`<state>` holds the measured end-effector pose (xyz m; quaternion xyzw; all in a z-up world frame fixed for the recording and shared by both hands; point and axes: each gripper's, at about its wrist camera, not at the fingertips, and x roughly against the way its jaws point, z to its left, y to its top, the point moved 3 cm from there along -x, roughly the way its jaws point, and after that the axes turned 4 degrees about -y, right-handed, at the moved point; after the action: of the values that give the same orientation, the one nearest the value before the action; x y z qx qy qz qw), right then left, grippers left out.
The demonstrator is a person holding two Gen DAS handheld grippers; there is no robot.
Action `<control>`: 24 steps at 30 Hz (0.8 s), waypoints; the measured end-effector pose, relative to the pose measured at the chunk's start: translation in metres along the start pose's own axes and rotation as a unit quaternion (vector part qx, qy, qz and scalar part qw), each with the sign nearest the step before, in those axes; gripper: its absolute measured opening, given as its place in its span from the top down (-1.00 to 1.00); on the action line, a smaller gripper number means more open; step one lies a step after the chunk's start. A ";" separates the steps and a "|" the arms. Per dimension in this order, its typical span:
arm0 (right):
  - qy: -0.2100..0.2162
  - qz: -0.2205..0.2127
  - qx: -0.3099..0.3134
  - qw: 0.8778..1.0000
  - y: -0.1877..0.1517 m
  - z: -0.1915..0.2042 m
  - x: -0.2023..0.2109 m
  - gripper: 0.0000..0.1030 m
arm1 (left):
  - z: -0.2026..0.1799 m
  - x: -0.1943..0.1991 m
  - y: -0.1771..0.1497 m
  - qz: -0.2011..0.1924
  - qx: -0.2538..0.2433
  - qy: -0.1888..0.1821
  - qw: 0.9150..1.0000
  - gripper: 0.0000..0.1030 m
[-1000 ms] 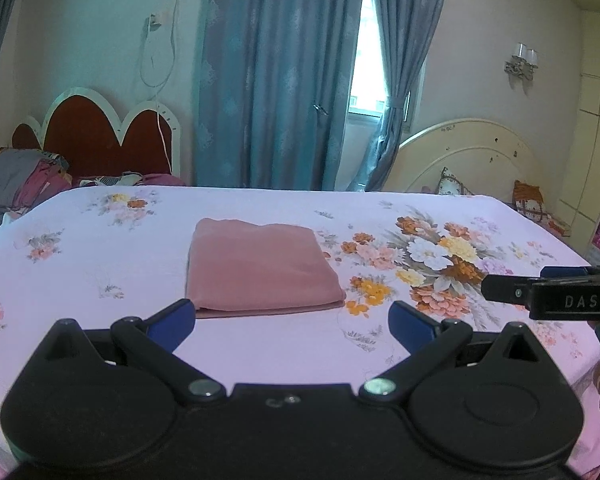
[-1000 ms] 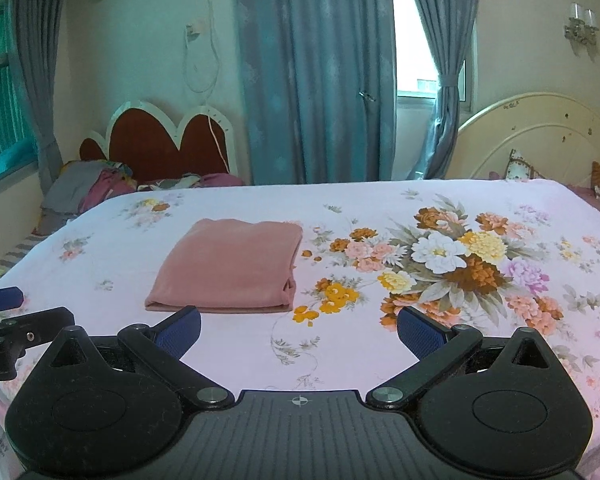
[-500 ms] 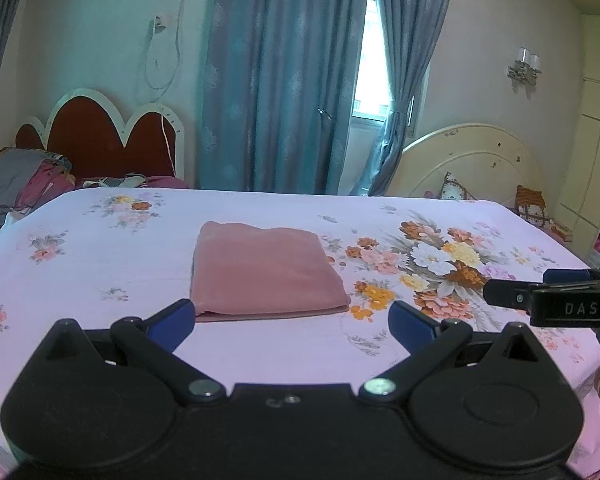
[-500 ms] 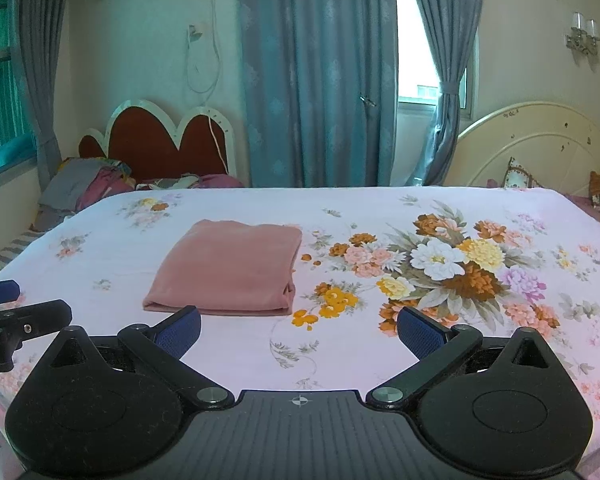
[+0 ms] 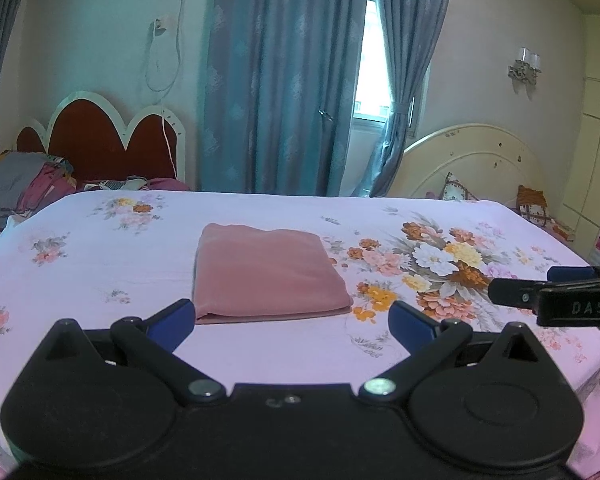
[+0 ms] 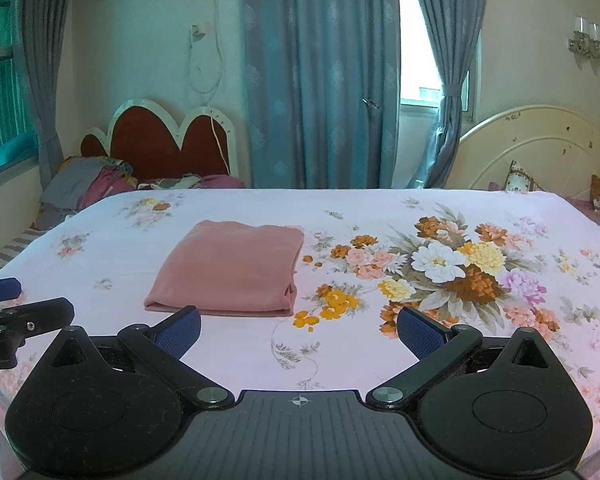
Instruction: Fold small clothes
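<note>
Garment: the pink folded cloth [image 5: 266, 274] lies flat on the floral bedsheet [image 5: 100, 272], at about 12 o'clock from both grippers and apart from them.
Left gripper: the left gripper [image 5: 290, 320] is spread wide, holding nothing, hovering near the cloth's front edge.
Right gripper: the right gripper [image 6: 298, 326] is likewise spread and empty; the cloth sits at its 11 o'clock.
Step, as judged: the fold looks finished; both tools should clear the bundle without brushing it, or press only lightly on the layered front edge if it needs flattening.
Care: the stacked edge at the cloth's 6 o'clock could slide apart if a finger catches it.
Hidden: the underside layers and the kind of garment cannot be told.
Cut off: each gripper shows only partly at the edge of the other's view.
</note>
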<state>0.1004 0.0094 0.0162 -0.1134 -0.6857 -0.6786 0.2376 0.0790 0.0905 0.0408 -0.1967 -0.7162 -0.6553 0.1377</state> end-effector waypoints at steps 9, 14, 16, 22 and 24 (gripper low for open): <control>-0.001 -0.001 0.000 1.000 0.000 0.000 0.001 -1.00 | -0.001 0.000 0.000 0.000 0.000 0.002 1.000 -0.99; 0.000 -0.002 0.000 1.000 0.000 -0.003 0.002 -1.00 | 0.000 0.000 0.001 0.000 0.000 0.003 1.000 -0.99; 0.000 -0.001 0.000 1.000 0.000 -0.003 0.002 -1.00 | 0.000 0.000 0.001 0.001 -0.001 0.003 1.000 -0.99; 0.002 0.001 0.003 1.000 0.001 -0.005 0.004 -1.00 | 0.004 0.000 0.001 0.002 -0.001 0.004 1.000 -0.99; 0.001 0.001 0.003 1.000 0.000 -0.006 0.004 -1.00 | 0.004 0.000 0.002 0.002 -0.002 0.004 1.000 -0.99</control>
<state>0.0978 0.0032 0.0180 -0.1122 -0.6875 -0.6763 0.2393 0.0796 0.0947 0.0420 -0.1953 -0.7141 -0.6572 0.1418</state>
